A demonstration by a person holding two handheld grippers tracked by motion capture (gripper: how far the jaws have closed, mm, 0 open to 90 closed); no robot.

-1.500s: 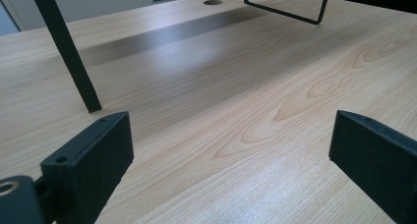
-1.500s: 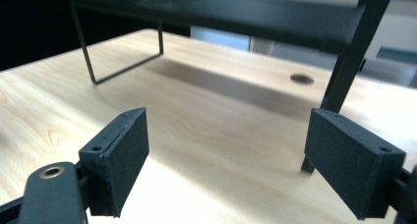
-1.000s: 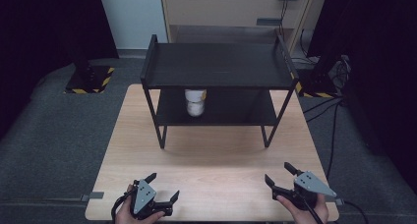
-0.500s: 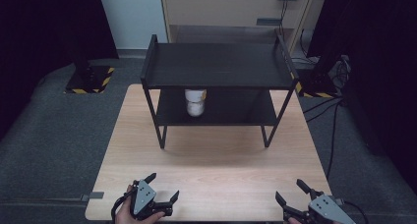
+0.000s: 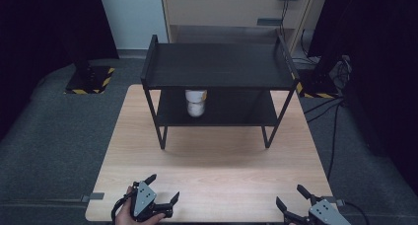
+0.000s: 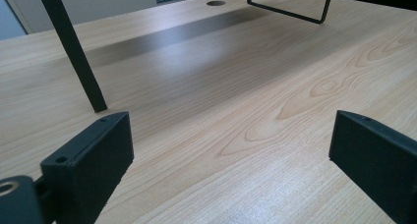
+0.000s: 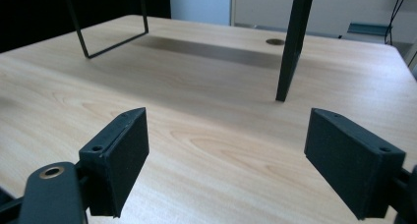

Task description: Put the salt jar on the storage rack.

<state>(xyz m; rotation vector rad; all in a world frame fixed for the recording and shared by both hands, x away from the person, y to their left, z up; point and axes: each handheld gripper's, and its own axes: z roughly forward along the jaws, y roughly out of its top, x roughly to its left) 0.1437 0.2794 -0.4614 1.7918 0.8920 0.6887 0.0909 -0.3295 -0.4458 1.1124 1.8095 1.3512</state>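
Note:
A black two-tier metal shelf [image 5: 217, 67] stands at the far half of the wooden table [image 5: 217, 161]. A white cup-like container [image 5: 195, 102] sits on its lower tier, left of centre. My left gripper [image 5: 162, 189] rests at the table's near left edge, held by a hand, its jaws wide apart with nothing between them. My right gripper [image 5: 292, 203] is low at the near right corner, also open and empty. The left gripper view has a shelf leg [image 6: 74, 47] ahead. The right gripper view has a shelf leg [image 7: 292, 42] ahead too.
Grey carpet surrounds the table. Behind the shelf stands a wooden cabinet [image 5: 236, 13]. Yellow-black striped stand bases [image 5: 88, 79] sit on the floor at left and right, with cables [image 5: 335, 111] trailing on the right. A round cable hole [image 7: 275, 41] marks the tabletop.
My right gripper has pulled back toward the near right corner of the table and sunk lower in the high view. The left gripper has stayed put.

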